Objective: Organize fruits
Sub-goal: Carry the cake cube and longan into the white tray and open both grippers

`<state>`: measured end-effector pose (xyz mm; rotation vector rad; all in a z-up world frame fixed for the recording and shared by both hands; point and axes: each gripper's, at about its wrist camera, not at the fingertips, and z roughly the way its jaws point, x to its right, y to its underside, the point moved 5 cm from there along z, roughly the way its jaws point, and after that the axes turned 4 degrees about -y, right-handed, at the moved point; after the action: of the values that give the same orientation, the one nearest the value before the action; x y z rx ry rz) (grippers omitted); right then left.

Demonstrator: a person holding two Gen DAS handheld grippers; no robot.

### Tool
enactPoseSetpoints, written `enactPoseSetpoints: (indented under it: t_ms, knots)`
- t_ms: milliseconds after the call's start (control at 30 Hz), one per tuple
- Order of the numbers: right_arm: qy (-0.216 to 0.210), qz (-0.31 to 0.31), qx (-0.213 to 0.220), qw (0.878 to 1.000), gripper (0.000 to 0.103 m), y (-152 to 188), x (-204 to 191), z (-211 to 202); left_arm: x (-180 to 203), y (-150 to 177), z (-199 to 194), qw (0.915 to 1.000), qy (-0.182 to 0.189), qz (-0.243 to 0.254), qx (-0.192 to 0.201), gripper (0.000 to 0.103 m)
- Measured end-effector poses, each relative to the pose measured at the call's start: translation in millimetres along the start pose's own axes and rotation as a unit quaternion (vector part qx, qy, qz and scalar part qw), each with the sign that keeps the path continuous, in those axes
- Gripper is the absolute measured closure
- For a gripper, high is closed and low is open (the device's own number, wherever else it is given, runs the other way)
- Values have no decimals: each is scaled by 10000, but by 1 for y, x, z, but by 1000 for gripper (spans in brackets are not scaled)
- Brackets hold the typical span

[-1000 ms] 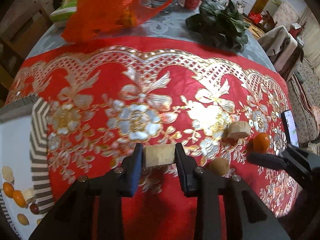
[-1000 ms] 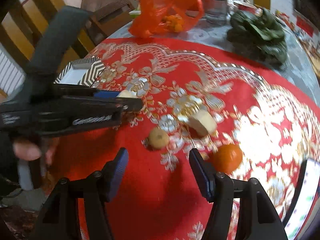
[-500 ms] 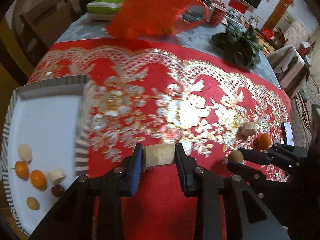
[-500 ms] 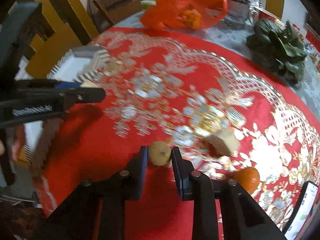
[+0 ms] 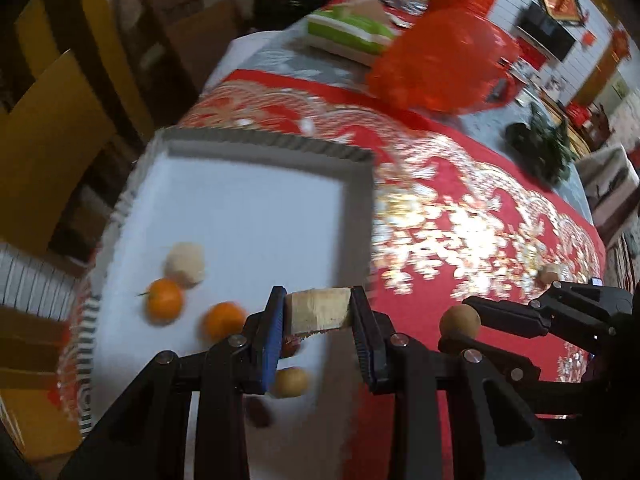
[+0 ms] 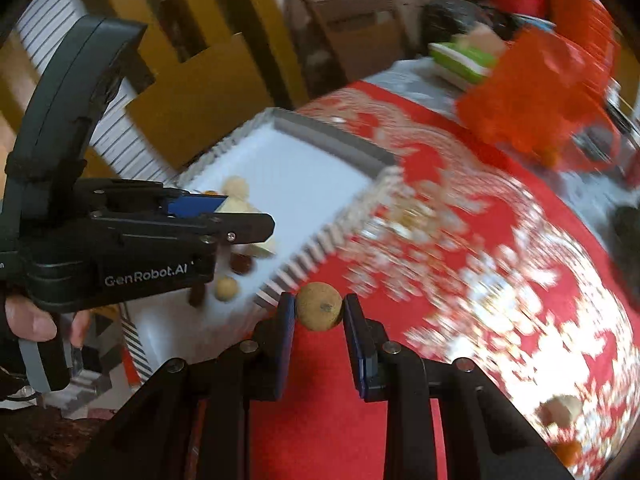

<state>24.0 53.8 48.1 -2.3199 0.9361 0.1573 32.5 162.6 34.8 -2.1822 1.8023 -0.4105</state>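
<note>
While the left tool (image 5: 318, 314) pinches a pale fruit chunk (image 5: 318, 311) above the white tray (image 5: 248, 216) holding 2 oranges (image 5: 164, 303), the right tool (image 6: 319, 312) grips a round brown fruit (image 6: 319, 306) over the red desk cloth (image 6: 460, 248) beside that tray.

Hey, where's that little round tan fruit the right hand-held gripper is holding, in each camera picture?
Left wrist view: the round tan fruit sits lower right, pinched at the tip of the right hand-held gripper that reaches in from the right edge.
Right wrist view: the fruit is at bottom centre, clamped between the pads, just past the tray's near corner.
Shared landmark: the white tray with the striped rim.
</note>
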Motion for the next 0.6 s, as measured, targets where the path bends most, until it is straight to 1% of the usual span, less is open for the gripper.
enactPoseSetpoints:
  t_ms: [167, 333, 467, 600]
  knots:
    - [-144, -237, -163, 9995, 76, -13, -26, 24, -42, 10, 2, 9995, -120, -278, -85, 72]
    - [-151, -313, -272, 9990, 76, -22, -33, 44, -68, 17, 7, 9987, -183, -458, -161, 72]
    - [-80, -270, -327, 9991, 76, -28, -31, 57, -75, 22, 13, 9983, -141, -500, -272, 72]
    - [-48, -120, -302, 9995, 76, -40, -23, 68, -72, 27, 16, 9984, -65, -442, -333, 72]
